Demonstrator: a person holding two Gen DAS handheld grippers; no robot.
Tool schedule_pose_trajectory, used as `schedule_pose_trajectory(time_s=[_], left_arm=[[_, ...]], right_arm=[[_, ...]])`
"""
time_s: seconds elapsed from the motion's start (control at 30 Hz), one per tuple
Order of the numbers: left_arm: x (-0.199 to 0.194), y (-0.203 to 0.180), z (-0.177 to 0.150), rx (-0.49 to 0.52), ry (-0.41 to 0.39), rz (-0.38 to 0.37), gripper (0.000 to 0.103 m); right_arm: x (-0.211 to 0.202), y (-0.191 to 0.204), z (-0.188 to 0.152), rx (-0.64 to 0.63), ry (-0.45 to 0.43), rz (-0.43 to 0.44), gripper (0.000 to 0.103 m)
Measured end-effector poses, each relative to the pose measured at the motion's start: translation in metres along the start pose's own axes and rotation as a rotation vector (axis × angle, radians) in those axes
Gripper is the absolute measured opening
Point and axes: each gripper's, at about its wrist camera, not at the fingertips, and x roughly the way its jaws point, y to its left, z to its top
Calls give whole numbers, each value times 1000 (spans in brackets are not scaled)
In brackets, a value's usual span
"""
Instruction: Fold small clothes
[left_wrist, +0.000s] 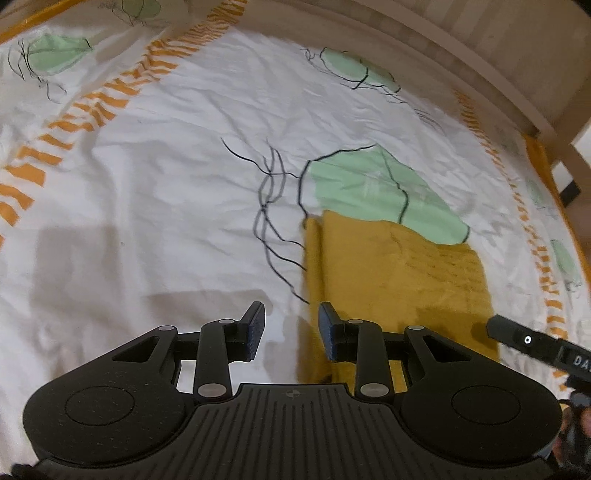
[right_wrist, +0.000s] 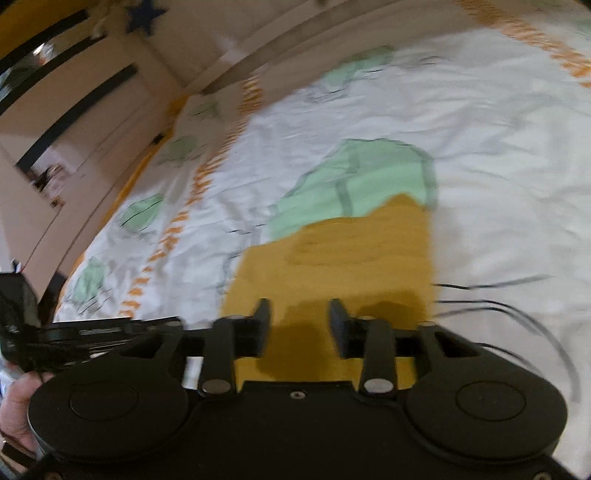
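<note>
Two views: the left wrist shows its left hand-held gripper (left_wrist: 291, 332) parted and empty, mustard cloth (left_wrist: 399, 273) folded on the bedsheet (left_wrist: 166, 184) at four o'clock, while the blurred right wrist shows the right hand-held gripper (right_wrist: 300, 328) agape, holding nothing, over that cloth (right_wrist: 340, 258), plus a person's hand (right_wrist: 16, 410) at eight o'clock.

View: the whole picture is smeared by motion blur.
Right gripper (right_wrist: 299, 325): two black fingers are seen parted, with nothing pinched between them; mustard fabric is seen through the gap.
Mustard-yellow folded cloth (right_wrist: 343, 258): it is laid flat on the sheet, its far edge overlapping a pale green patch; its folded edge is seen on the right.
White bed sheet with green patches, black scribbled lines and orange dashed bands (right_wrist: 498, 147): it is spread wrinkled beneath the cloth.
Left gripper (right_wrist: 74, 338): a black part is seen at the left edge, its jaw state not discernible.
Hand (right_wrist: 18, 410): it is partly seen at the lower left.
Pale wooden bed frame (right_wrist: 229, 55): it is seen beyond the sheet.
</note>
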Motion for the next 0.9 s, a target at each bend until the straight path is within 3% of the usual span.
schedule_pose_trajectory(time_s=[0.2, 0.43, 0.6, 0.7, 0.9], left_arm=[[7, -2, -6, -60, 17, -46, 34], [8, -25, -14, 24, -9, -27, 36], [15, -38, -19, 85, 13, -13, 36], [16, -40, -20, 98, 18, -13, 36], [16, -40, -20, 96, 22, -7, 36]], right_arm=[[-13, -34, -4, 49, -30, -76, 67], [-6, -37, -4, 29, -41, -74, 67], [20, -45, 9, 19, -25, -143, 66], [42, -50, 15, -4, 30, -214, 67], [48, -48, 16, -33, 42, -225, 70]])
